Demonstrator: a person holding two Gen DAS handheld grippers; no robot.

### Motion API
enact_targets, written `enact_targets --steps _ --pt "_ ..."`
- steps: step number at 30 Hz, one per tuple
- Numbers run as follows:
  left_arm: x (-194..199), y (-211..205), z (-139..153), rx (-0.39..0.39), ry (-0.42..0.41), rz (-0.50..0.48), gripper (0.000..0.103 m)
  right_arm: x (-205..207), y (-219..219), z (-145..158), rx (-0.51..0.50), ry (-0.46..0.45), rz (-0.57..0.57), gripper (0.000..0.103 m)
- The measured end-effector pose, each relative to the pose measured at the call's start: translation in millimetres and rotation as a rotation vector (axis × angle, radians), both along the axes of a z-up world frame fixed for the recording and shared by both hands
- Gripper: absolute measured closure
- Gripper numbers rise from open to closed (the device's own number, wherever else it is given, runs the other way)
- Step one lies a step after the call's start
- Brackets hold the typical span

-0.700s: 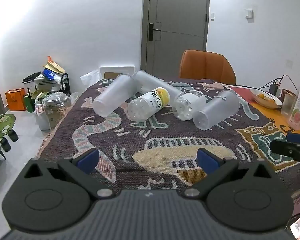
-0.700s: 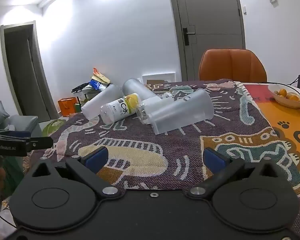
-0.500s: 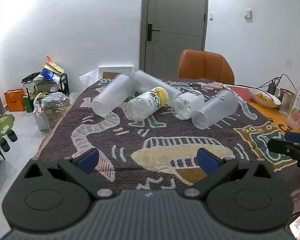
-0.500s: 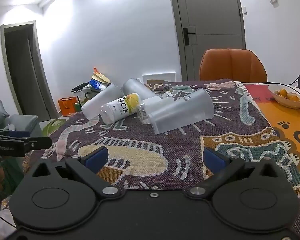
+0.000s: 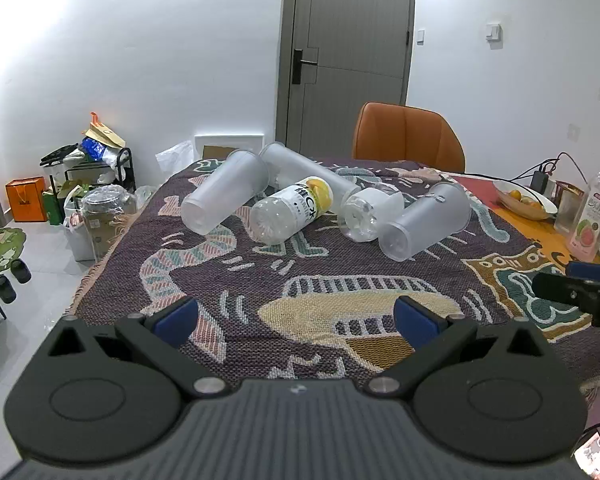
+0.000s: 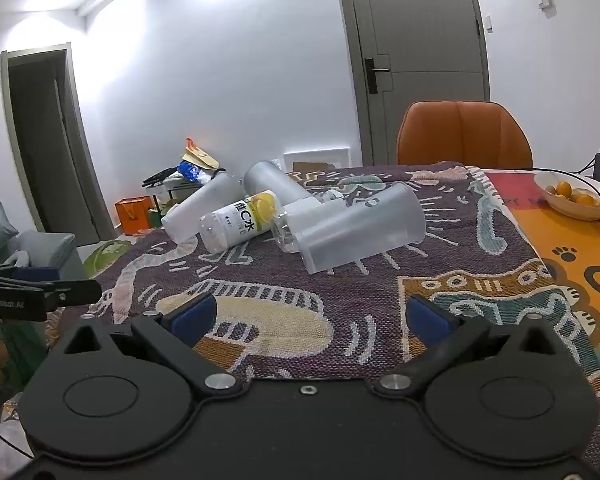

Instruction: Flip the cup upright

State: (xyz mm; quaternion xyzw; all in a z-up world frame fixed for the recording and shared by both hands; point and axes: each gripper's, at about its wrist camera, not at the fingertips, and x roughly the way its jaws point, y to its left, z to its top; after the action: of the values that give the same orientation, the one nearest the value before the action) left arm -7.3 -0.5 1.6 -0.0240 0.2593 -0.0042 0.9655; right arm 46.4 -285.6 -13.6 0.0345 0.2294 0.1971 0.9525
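Three frosted plastic cups lie on their sides on the patterned cloth: a left cup (image 5: 224, 198), a back cup (image 5: 300, 170) and a right cup (image 5: 426, 220). The right cup is nearest in the right wrist view (image 6: 364, 228). A yellow-label bottle (image 5: 292, 208) and a clear bottle (image 5: 368, 214) lie between them. My left gripper (image 5: 296, 316) is open and empty, above the cloth's near edge. My right gripper (image 6: 310, 314) is open and empty, short of the right cup. Each gripper shows at the edge of the other's view.
An orange chair (image 5: 406, 138) stands behind the table. A bowl of fruit (image 5: 524, 198), a pink-label drink bottle (image 5: 592, 216) and cables sit at the right. Boxes and bags (image 5: 84, 188) clutter the floor at the left. The table's left edge (image 5: 100, 264) is close.
Both views have shifted only slightly; the left gripper has drifted a little and the cups sit marginally lower left in its view. Nothing was touched; both grippers stay open.
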Motion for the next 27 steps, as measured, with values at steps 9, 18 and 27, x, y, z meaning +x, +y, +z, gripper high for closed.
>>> enact_targets --steps 9,18,27 --pt "-1.2 0.2 -0.3 0.001 0.004 0.000 0.000 -0.3 1.7 -0.4 -0.006 -0.001 0.004 0.000" --pt "-1.0 0.7 0.2 -0.001 0.001 -0.001 0.000 0.0 1.1 -1.1 -0.003 0.000 0.001 0.000" --pt "-1.4 2.5 -2.4 -0.002 0.004 0.004 0.000 -0.3 2.7 -2.7 -0.010 0.003 0.006 0.000"
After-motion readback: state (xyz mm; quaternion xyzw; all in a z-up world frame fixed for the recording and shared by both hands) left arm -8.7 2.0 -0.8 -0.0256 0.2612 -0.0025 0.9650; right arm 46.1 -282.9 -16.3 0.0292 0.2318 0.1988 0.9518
